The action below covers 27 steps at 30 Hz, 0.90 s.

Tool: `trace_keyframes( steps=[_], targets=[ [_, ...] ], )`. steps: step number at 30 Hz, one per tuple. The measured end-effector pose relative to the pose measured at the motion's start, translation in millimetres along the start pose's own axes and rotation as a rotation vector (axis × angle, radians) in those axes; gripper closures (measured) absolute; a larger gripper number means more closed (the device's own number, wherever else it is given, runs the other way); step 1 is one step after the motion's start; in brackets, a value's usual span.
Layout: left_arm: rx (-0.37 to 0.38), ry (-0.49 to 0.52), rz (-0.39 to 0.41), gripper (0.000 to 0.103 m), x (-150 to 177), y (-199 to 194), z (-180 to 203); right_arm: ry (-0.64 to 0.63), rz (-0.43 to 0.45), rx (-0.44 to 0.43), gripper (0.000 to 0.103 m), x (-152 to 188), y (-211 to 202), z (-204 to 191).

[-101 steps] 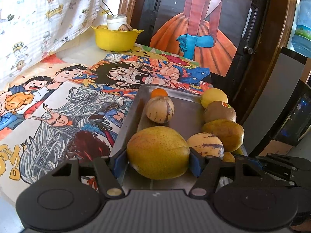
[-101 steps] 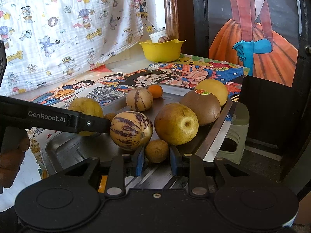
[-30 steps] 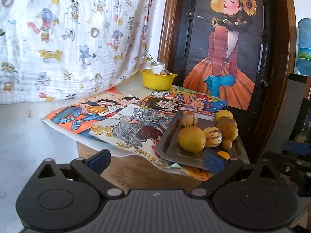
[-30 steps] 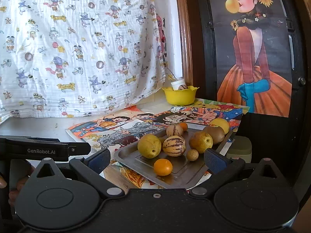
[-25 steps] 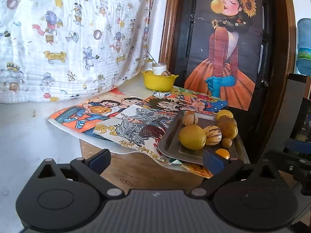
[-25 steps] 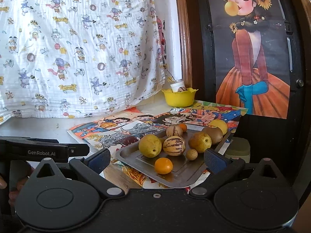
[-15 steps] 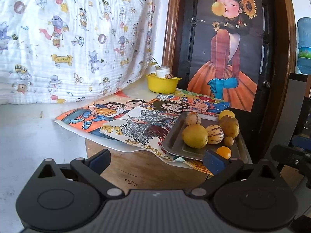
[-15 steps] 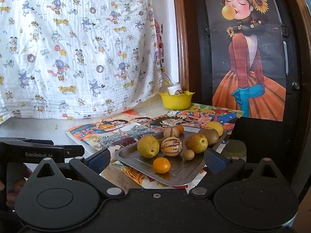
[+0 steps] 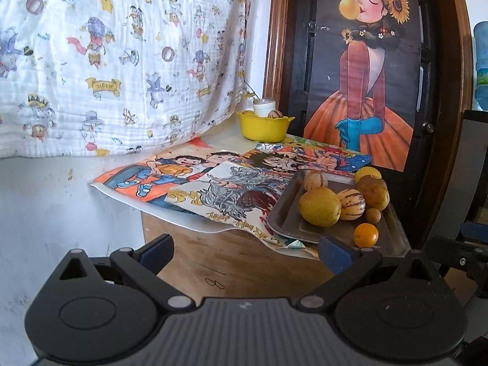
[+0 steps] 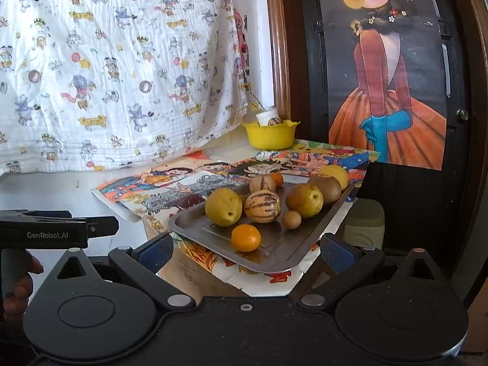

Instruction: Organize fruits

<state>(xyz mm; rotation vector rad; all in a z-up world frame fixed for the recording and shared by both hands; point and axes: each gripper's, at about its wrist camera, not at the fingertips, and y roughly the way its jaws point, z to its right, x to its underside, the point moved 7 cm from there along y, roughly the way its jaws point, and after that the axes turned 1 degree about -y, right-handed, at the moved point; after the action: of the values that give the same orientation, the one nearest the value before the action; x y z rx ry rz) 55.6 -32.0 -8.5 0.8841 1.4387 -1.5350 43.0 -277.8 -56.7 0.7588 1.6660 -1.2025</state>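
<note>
Both hand-held grippers (image 9: 244, 248) (image 10: 245, 248) now spread wide, drawn back from tray (image 10: 283, 254), small orange (image 10: 245, 237) set at front

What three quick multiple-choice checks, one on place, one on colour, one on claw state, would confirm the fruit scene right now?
1. Where is the small orange fruit?
A. near front edge of metal tray
B. in the bowl
C. on the posters

2. What colour is the bowl at the back?
A. blue
B. yellow
C. white

3. How are the two claws?
A. both shut on fruit
B. one open, one shut
C. both open, empty

Answers: 1 A, it sits alone ahead of the other fruit; 2 B, plainly yellow; 3 C, left claw and right claw spread wide, holding nothing.
</note>
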Motion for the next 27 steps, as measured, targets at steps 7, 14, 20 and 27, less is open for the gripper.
trace_keyframes(
  steps=[7,14,20,27],
  targets=[
    [0.000,-0.024,-0.021,0.000,5.2,9.1,-5.0,0.011,-0.020,0.001,0.001,3.6,7.3,3.5],
    [0.002,-0.025,-0.026,0.000,6.9,10.6,-4.4,0.016,-0.023,0.000,0.001,4.6,8.5,5.5],
    [0.002,-0.024,-0.026,0.000,7.0,10.4,-4.0,0.017,-0.023,0.000,0.001,4.8,8.4,5.5],
    [0.005,-0.021,-0.025,0.000,8.3,9.7,-3.1,0.018,-0.024,0.001,0.001,5.6,8.5,6.4]
  ],
)
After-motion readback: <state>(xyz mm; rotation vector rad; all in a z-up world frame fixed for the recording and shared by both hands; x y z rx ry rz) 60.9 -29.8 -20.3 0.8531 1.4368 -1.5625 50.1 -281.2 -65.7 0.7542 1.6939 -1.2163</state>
